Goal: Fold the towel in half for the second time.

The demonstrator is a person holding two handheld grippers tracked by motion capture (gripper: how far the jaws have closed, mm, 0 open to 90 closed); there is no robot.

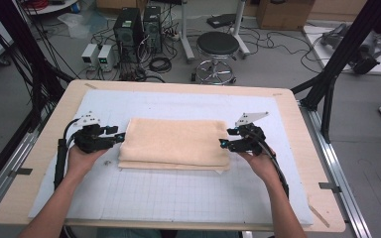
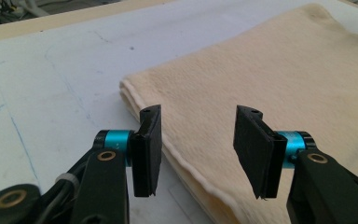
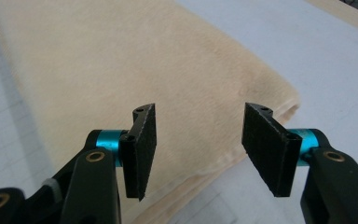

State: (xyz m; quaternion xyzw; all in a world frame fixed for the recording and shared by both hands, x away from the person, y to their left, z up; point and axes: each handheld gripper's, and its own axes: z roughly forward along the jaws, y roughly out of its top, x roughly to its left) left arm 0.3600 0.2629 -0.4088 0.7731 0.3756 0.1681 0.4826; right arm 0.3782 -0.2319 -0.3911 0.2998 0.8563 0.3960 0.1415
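While the folded towel (image 1: pixel 174 142) lies flat mid-frame on the mat (image 1: pixel 178 193), the left gripper (image 1: pixel 120 136) and right gripper (image 1: pixel 223 138) sit released at its ends, gripping nothing, so the fold stays neat.

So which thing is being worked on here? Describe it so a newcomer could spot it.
On the white mat covering the table lies a folded towel, between the two grippers. It is cream, soft and rectangular, the one cloth item there.
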